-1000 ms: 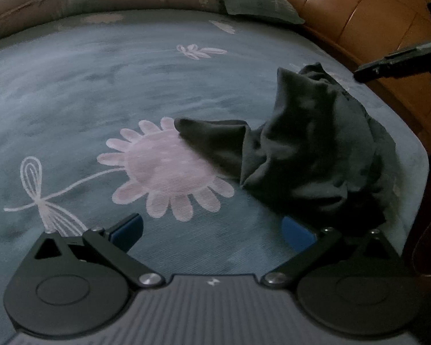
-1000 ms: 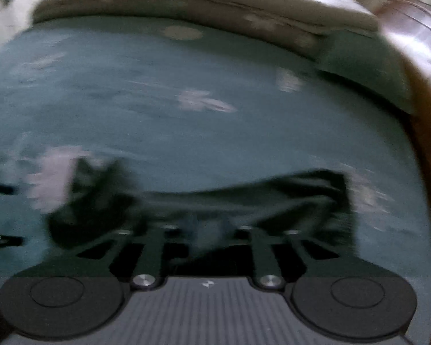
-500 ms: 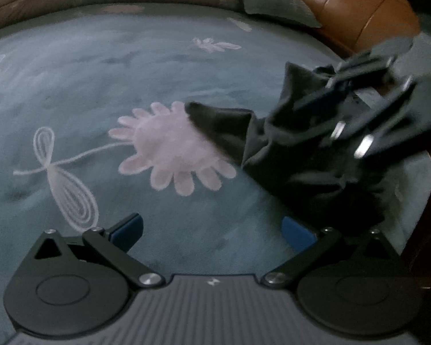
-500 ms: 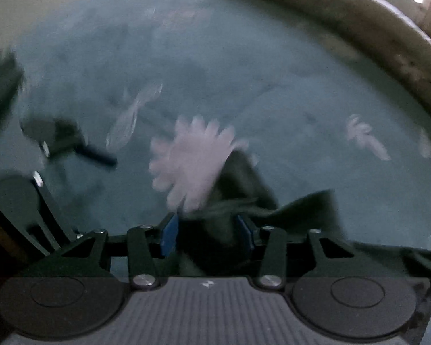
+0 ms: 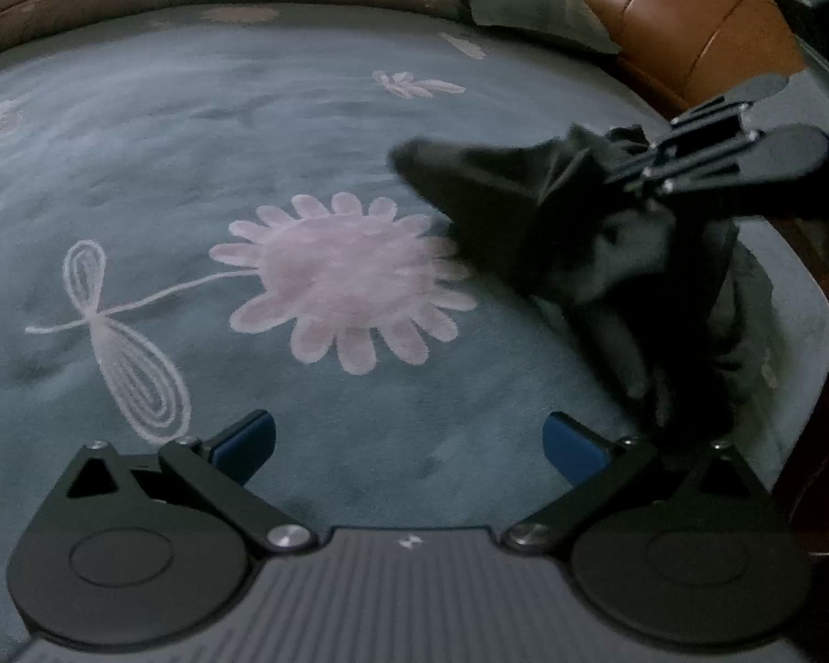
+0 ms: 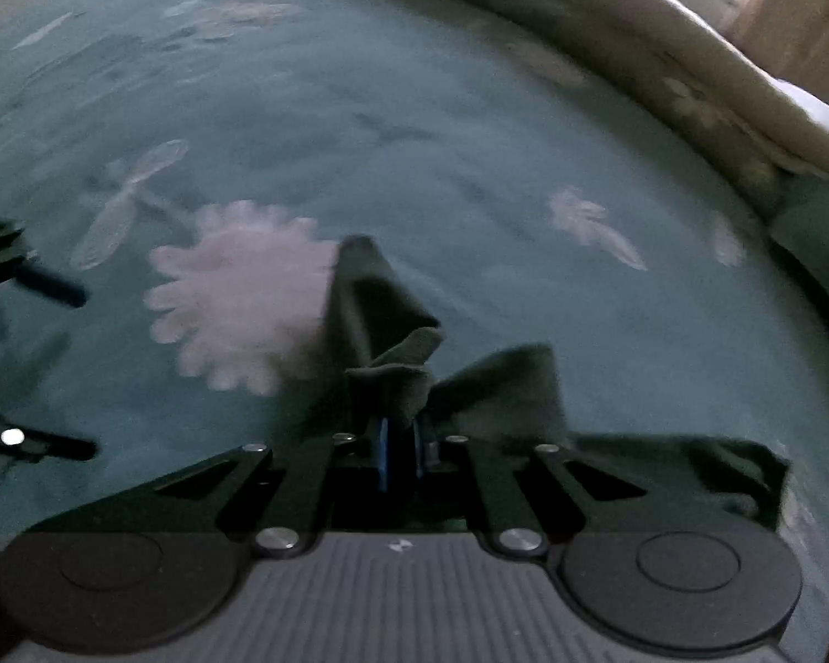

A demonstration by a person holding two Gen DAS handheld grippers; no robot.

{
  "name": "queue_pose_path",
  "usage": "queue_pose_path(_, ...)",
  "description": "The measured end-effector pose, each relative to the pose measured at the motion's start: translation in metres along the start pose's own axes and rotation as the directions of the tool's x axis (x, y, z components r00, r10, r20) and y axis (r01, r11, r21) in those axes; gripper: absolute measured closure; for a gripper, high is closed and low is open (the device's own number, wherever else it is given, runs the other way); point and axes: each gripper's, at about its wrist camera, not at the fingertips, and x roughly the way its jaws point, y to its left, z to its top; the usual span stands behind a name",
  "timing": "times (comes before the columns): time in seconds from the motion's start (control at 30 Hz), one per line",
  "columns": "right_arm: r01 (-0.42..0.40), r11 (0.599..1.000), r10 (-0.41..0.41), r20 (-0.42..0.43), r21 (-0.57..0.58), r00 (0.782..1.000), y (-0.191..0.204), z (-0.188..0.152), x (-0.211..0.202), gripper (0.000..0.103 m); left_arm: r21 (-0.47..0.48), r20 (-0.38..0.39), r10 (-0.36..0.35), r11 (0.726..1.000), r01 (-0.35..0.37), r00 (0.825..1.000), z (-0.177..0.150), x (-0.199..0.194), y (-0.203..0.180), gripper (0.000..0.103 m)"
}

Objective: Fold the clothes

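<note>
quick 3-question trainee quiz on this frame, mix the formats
1. True or false: the left gripper has its jaws shut on the dark garment.
2. The right gripper is: A) open above the bedspread B) shut on a fold of the dark garment C) resting on the pillow.
3. Fill in: the garment's tip lies beside a large pink ____ printed on the teal bedspread.

Key: 1 false, its jaws stand open and empty; 2 B, having just closed on the cloth; 3 flower.
</note>
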Motion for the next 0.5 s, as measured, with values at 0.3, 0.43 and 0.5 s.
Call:
queue_pose_path(0.3, 0.122, 0.974, -0.112, -0.063, 0.193, 0.992, -0.075, -0.026, 0.002, 0.091, 0.011, 0.001, -0.021, 1.000, 0.021, 1.000, 0.003, 0.001, -0.003, 0.001)
queue_pose_path(0.43, 0.154, 0.956, -0.134, -0.097, 0.250, 0.986, -0.088, -0.042, 0.009, 0.084, -0.031, 0.006, -0.067, 0.997, 0.067, 0.998, 0.012, 0.004, -0.001, 0.001)
queue_pose_path(0.5, 0.154, 0.948, -0.135, -0.085, 0.280, 0.987, -0.089, -0.046, 0.006, 0.083, -0.026, 0.019, -0.085, 0.996, 0.085, 0.996, 0.019, 0.004, -0.005, 0.001)
